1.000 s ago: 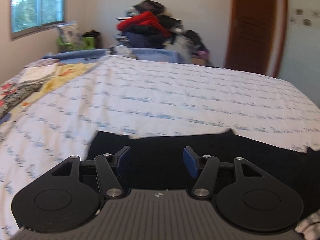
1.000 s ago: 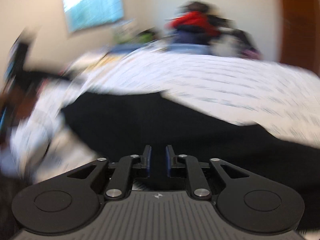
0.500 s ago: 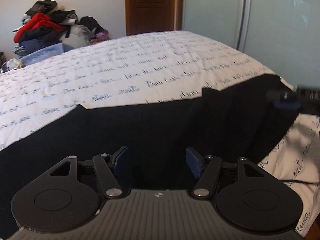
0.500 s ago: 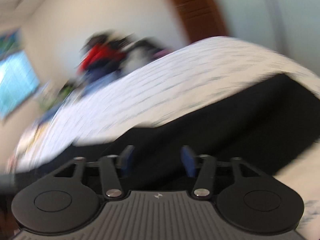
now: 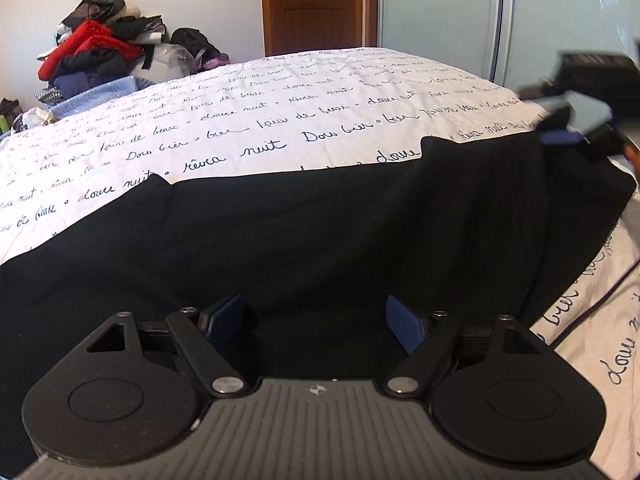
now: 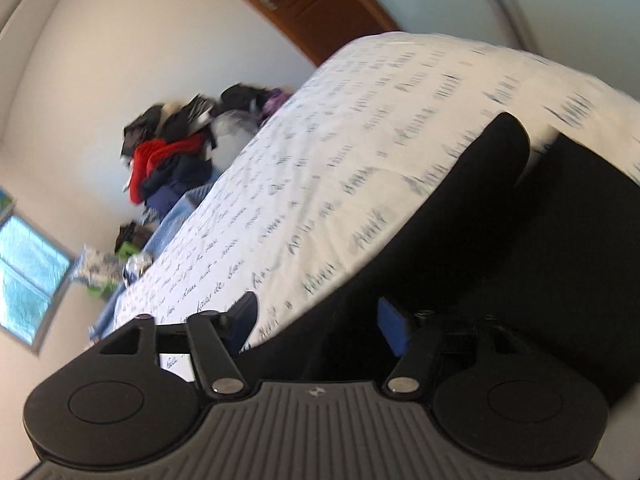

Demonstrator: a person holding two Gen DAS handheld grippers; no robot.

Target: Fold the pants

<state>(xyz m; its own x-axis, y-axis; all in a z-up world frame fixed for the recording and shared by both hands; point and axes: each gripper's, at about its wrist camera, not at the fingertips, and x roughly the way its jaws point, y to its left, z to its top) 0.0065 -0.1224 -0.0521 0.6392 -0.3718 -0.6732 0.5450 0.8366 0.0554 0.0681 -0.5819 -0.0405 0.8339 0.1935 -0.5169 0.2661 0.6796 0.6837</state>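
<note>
Black pants [image 5: 320,232] lie stretched across a white bedsheet with dark script [image 5: 280,112]. My left gripper [image 5: 316,324] hovers low over their middle. Its jaws are opening, and only flat cloth lies under the gap, so the blue pads [image 5: 404,328] press on nothing. My right gripper [image 5: 556,116] shows blurred at the right end of the pants, near the bed's corner. In the right wrist view, tilted hard to one side, that gripper [image 6: 318,322] is also opening. The far edge of the pants [image 6: 480,248] runs beneath its gap and is not gripped.
A pile of clothes [image 5: 100,52] tops a blue basket [image 5: 104,92] beyond the bed at the back left. A brown door [image 5: 316,4] and pale sliding panels [image 5: 460,20] stand behind. The bed's edge falls away at the right [image 5: 600,320]. A window [image 6: 28,280] is at the left.
The left view swung from the window side towards the door and sank closer to the pants, its jaws widening. The right gripper went from nearly shut to open, rolled, and moved along the pants.
</note>
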